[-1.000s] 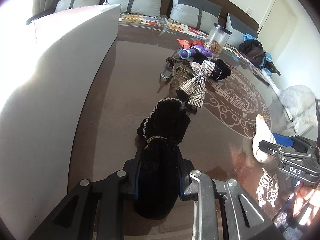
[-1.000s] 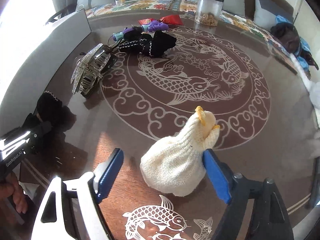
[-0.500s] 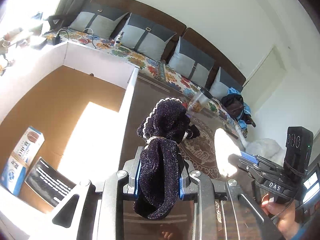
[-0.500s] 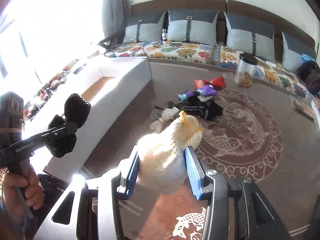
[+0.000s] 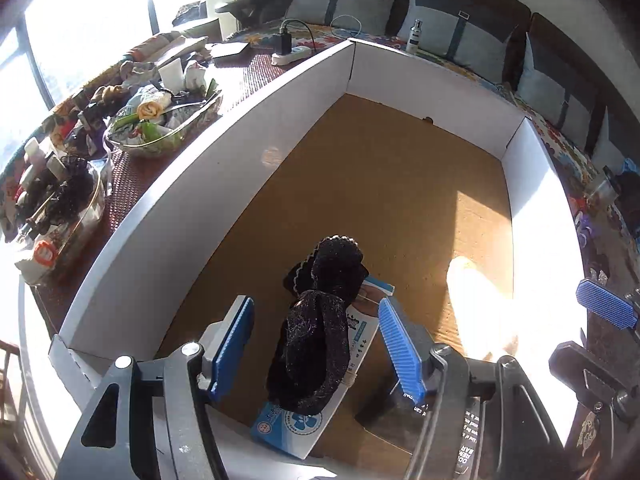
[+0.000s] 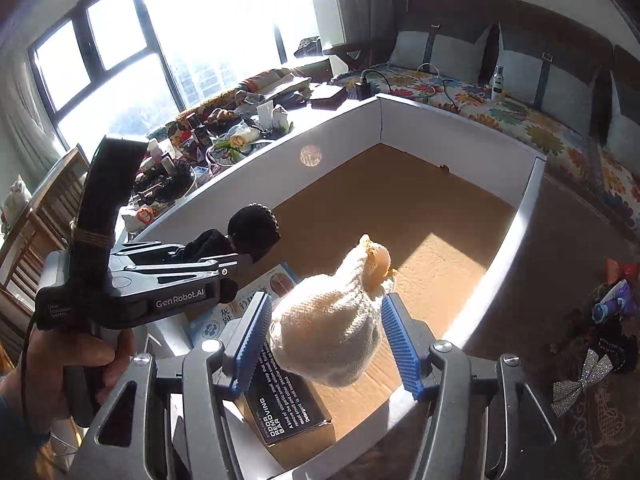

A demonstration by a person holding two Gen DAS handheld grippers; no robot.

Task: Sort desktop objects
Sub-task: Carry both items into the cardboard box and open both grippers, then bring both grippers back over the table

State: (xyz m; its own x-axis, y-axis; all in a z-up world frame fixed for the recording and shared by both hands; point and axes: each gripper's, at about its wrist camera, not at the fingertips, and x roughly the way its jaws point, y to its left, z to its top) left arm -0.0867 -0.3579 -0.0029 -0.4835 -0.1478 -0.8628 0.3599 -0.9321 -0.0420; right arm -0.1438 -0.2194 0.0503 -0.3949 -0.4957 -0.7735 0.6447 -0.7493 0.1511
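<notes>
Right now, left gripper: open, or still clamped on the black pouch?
Open. The left gripper has just been opening; gaps show between both blue pads and the black pouch, which is over the cardboard box.

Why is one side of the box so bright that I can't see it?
Left wrist view: sunlight washes out the box wall on the right and the cream pouch; fisheye bends the walls. Right wrist view: the window glares white, and a sun patch lies on the box floor.
</notes>
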